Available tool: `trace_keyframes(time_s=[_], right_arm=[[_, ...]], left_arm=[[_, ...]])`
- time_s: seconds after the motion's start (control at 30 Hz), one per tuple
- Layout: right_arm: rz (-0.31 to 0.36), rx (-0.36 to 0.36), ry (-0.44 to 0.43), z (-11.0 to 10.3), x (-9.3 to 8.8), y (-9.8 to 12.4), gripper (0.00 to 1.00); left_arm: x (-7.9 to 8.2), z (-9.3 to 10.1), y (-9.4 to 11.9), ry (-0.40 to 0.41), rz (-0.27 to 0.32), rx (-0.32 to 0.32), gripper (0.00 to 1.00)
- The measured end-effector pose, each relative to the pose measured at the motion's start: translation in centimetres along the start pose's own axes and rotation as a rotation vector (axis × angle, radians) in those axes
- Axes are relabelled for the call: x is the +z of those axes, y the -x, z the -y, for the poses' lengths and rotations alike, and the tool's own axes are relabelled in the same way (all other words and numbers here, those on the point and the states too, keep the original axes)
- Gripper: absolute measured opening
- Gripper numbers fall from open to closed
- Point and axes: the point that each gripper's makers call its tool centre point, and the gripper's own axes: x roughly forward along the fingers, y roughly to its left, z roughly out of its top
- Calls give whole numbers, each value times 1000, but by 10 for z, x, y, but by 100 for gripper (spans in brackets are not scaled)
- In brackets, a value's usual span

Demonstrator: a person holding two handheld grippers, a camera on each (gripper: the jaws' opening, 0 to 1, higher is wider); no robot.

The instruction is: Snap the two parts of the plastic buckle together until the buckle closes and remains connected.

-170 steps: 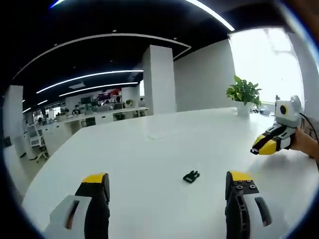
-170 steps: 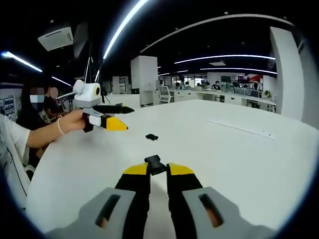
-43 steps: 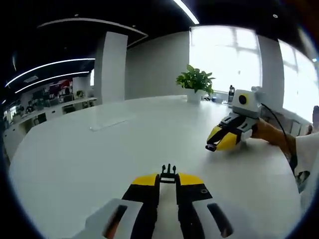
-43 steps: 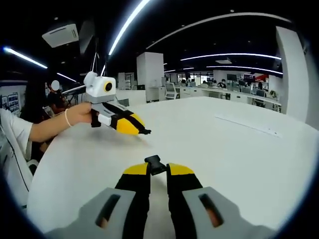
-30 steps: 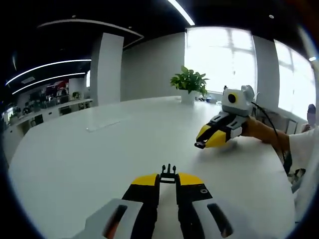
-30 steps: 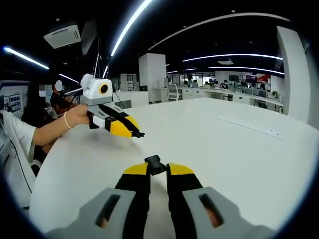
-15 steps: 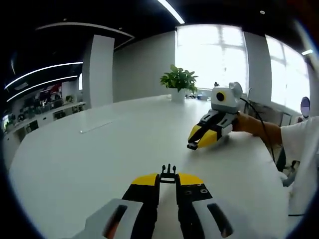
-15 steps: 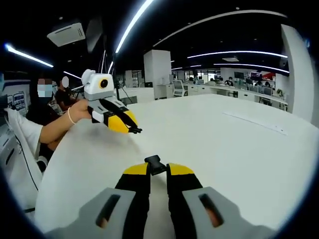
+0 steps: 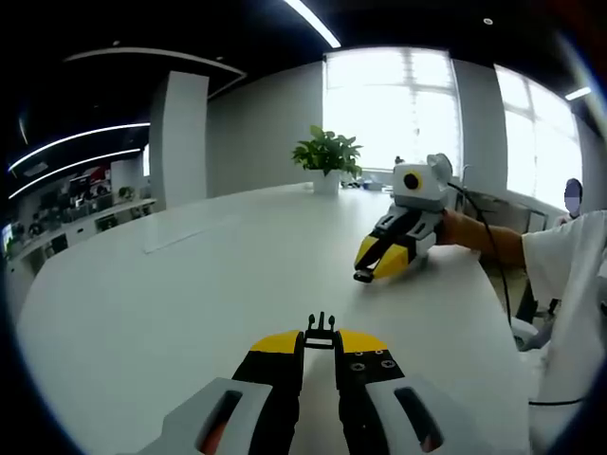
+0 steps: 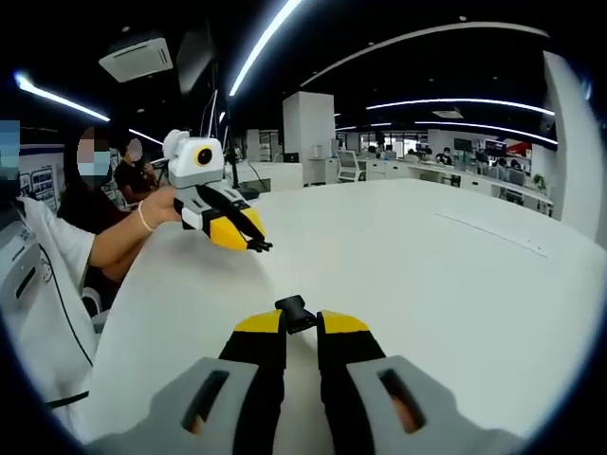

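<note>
In the left gripper view my left gripper [image 9: 320, 339] is shut on the pronged black buckle half [image 9: 321, 330], whose prongs stick out past the yellow tips. My right gripper [image 9: 365, 270] comes in from the right over the white table [image 9: 171, 284], a small black piece at its tip. In the right gripper view my right gripper [image 10: 301, 322] is shut on the socket buckle half [image 10: 294, 310]. The left gripper [image 10: 251, 242] appears at upper left, held by a hand, with the pronged half [image 10: 262, 247] poking from its tip. The two halves are apart.
A potted plant [image 9: 326, 156] stands at the table's far edge under bright windows. A white pillar [image 9: 177, 137] rises at left. A person's arm and white sleeve [image 9: 560, 275] sit at right. Seated people [image 10: 90, 190] are at the left in the right gripper view.
Both hands have swung, so the backgrounds shifted. The two grippers have drawn somewhat closer to each other. Each stays shut on its buckle half.
</note>
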Motion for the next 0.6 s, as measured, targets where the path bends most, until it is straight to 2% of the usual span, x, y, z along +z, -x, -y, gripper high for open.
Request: trace_keyframes(time_s=[0.3, 0.5, 0.6], right_arm=[[-5, 23, 18, -20, 4, 0, 12], [6, 26, 39, -28, 13, 6, 12], [-1, 27, 46, -30, 13, 6, 12]], left_arm=[[-6, 16, 6, -21, -11, -19, 12], [-4, 24, 12, -25, -3, -20, 12], [-3, 28, 15, -30, 5, -19, 12]])
